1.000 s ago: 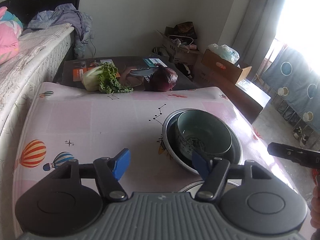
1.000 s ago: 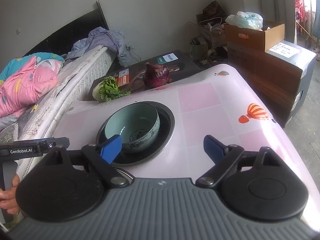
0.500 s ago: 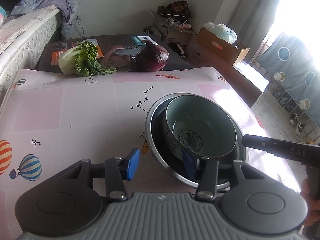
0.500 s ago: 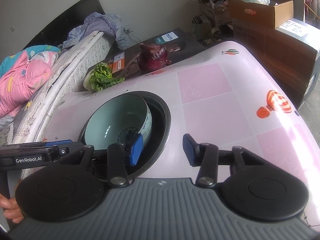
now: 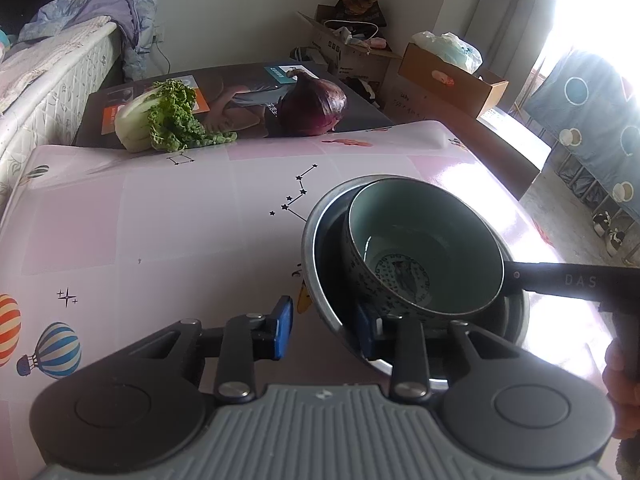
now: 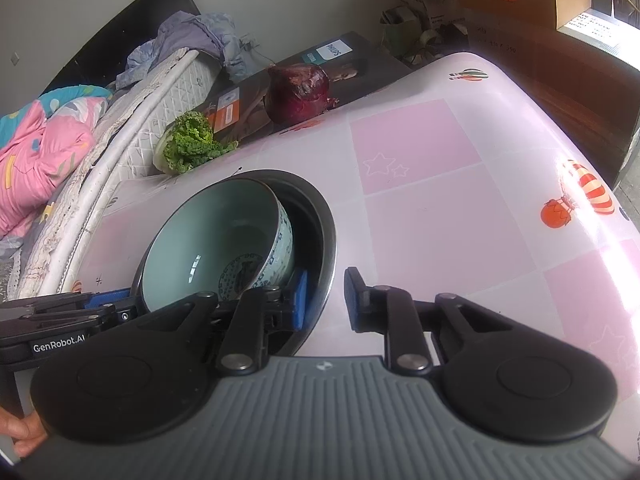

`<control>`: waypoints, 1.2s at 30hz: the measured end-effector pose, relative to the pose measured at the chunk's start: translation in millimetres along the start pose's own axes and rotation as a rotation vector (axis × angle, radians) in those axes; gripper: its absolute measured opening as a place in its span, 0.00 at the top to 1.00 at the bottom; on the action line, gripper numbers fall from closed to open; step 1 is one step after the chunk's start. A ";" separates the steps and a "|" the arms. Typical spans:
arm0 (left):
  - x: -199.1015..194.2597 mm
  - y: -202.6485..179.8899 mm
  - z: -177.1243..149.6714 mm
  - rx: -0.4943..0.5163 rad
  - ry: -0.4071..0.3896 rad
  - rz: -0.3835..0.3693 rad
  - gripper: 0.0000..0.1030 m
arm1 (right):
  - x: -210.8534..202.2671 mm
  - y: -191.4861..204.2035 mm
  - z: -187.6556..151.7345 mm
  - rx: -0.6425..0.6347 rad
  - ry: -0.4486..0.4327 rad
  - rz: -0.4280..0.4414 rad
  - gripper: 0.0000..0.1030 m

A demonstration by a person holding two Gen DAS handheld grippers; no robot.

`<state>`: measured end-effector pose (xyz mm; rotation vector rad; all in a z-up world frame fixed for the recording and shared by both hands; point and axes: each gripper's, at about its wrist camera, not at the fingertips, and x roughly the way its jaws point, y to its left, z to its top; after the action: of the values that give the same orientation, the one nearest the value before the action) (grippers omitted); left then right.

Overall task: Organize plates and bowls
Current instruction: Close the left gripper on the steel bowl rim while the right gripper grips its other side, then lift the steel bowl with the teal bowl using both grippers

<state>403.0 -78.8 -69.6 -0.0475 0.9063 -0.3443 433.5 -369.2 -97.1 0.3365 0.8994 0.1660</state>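
Observation:
A steel bowl (image 5: 316, 216) (image 6: 329, 236) sits on the pink tablecloth with a teal ceramic bowl (image 5: 424, 240) (image 6: 208, 240) tilted inside it. My left gripper (image 5: 325, 330) straddles the steel bowl's near rim, one blue pad outside and one inside. Its jaws are closing, and a gap still shows beside the rim. My right gripper (image 6: 326, 300) straddles the rim on the opposite side, its left pad inside and its right pad outside. It is closing too, just short of contact. Each gripper also shows in the other's view, the right gripper (image 5: 560, 280) as a black arm and the left gripper (image 6: 80, 308) low on the left.
A green leafy cabbage (image 5: 160, 120) and a purple-red cabbage (image 5: 314, 108) lie on a dark box at the table's far edge. A bed (image 6: 60, 140) runs along one side. Cardboard boxes (image 5: 452, 76) stand beyond the table. The table's edge (image 6: 592, 168) drops off past the balloon print.
Both grippers have come down and forward onto the steel bowl's rim from opposite sides. Their jaws have narrowed from wide apart to a small gap around the rim.

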 end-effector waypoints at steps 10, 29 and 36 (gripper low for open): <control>9.9 -1.3 2.5 0.001 0.005 -0.011 0.77 | 16.7 -0.5 0.7 0.017 0.018 0.028 0.89; 16.2 -1.8 2.8 -0.017 -0.006 -0.006 0.81 | 21.0 -8.0 -4.4 0.041 -0.023 0.071 0.91; 15.7 -2.1 2.9 -0.020 -0.008 -0.009 0.81 | 20.7 -8.8 -5.3 0.046 -0.039 0.076 0.91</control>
<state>413.6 -86.0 -79.4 -0.0715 0.9024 -0.3429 442.1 -370.4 -118.5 0.4158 0.8538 0.2082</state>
